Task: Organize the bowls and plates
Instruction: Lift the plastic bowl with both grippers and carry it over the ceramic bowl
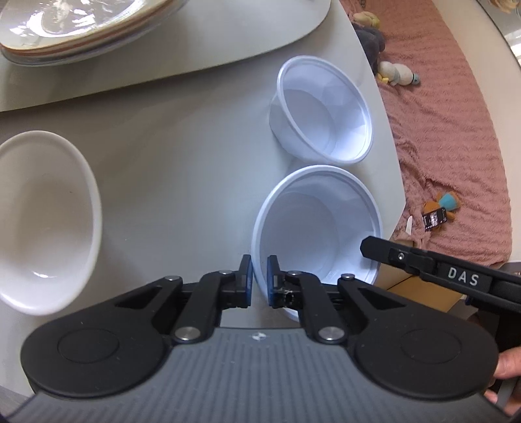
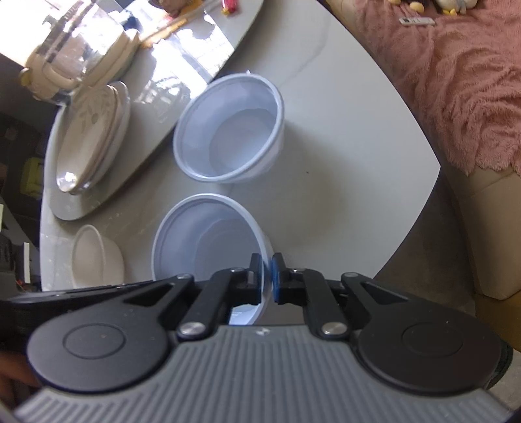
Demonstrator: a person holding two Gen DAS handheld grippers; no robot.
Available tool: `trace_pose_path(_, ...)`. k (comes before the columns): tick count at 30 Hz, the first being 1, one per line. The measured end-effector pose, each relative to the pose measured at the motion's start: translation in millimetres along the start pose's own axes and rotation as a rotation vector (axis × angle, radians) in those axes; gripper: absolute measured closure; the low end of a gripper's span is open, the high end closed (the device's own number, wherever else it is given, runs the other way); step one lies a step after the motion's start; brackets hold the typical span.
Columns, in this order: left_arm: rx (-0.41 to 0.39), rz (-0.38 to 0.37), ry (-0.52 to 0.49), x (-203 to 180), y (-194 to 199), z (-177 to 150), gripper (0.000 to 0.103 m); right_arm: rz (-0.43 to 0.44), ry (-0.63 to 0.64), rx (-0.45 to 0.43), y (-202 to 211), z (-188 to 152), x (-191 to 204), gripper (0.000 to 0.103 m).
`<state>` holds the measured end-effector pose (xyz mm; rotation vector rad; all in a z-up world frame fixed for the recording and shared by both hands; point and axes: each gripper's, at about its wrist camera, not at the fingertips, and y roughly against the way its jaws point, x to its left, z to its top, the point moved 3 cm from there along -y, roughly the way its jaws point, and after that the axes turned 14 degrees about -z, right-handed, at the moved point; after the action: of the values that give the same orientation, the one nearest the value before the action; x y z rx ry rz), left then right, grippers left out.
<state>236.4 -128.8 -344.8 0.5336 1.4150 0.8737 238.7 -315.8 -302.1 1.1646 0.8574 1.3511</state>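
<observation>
Clearly both grippers are clamped on the same thing: the near white plastic bowl, a thin-walled disposable one standing upright on the pale grey counter. The left gripper has its jaws drawn narrow on the bowl's left rim, one blue pad outside the wall and one inside. The right gripper grips the right rim of that bowl the same way, its jaws nearly together with only the thin wall between them. In the left wrist view, the right gripper's black arm, lettered "DAS", reaches in from the right edge over the far side of the bowl.

Just beyond it stands a second white plastic bowl of the same kind, upright, its rim almost touching the near one. A white ceramic bowl, thicker and glossy, sits well to the left on the counter. Farther back, a stack of shallow cream plates rests on a raised grey turntable. In the right wrist view, a glass jug with a cream handle stands behind the plates. A pink fluffy blanket with small plush toys lies past the counter's right edge.
</observation>
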Motion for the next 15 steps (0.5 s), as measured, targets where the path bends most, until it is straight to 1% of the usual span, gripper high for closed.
trace_pose_path(7, -0.042, -0.003, -0.015, -4, 28, 6, 0.095, 0.029, 0.022, -0.007, 16, 0, 12, 0.094)
trace_pose_path(13, -0.066, -0.029, 0.002, -3, 53, 5, 0.095, 0.03, 0.055, -0.058, 37, 2, 31, 0.094)
trace_pose_path(15, -0.073, -0.033, -0.008, -5, 59, 7, 0.095, 0.029, 0.06, -0.07, 42, 4, 36, 0.094)
